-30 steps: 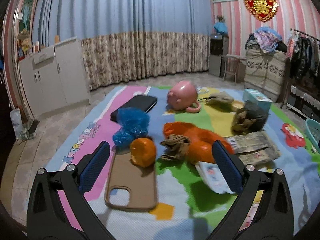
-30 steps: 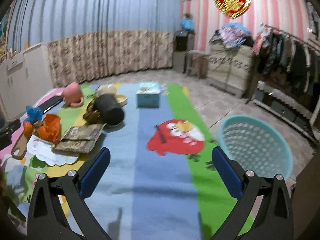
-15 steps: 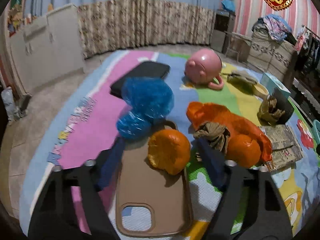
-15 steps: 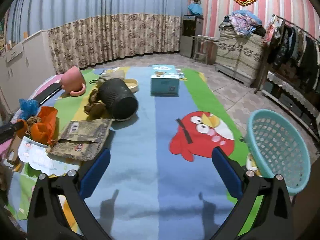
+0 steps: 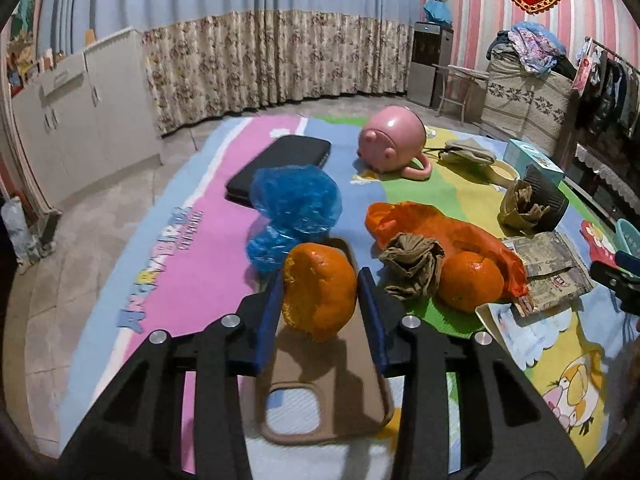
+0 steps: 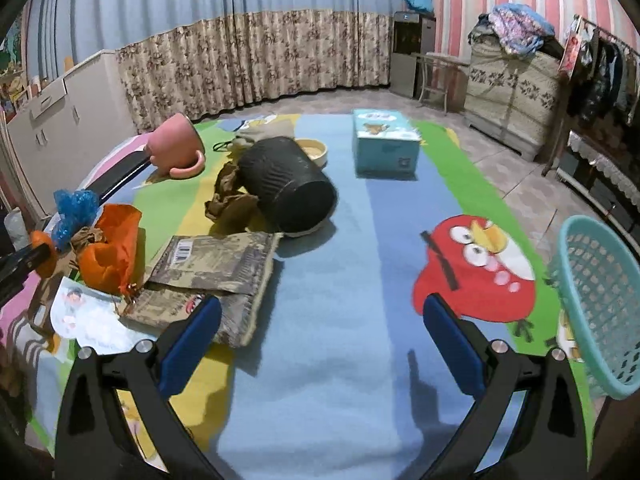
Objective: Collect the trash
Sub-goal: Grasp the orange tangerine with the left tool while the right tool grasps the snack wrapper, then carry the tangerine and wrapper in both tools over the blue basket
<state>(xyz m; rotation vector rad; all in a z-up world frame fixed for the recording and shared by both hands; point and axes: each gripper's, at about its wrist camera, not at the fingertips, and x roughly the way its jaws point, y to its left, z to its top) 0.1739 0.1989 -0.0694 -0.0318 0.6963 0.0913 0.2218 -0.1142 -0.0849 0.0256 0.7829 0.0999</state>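
A: Left claw [image 5: 320,300] status?
B: Pinching orange peel [image 5: 320,292], lifted over tan phone case [image 5: 344,392] on play mat [image 5: 180,280].
A: Right claw [image 6: 320,340]?
B: Spread, holding nothing, above mat; teal basket [image 6: 596,304] beside.

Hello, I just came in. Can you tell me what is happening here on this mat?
A person is collecting trash from a colourful play mat with two hand-held grippers. The left gripper is closed around an orange peel that sits above a brown phone case. The right gripper is open and holds nothing, hanging over a bare part of the mat. More litter lies around: a blue plastic bag, an orange bag and snack wrappers. A teal basket stands at the mat's right edge.
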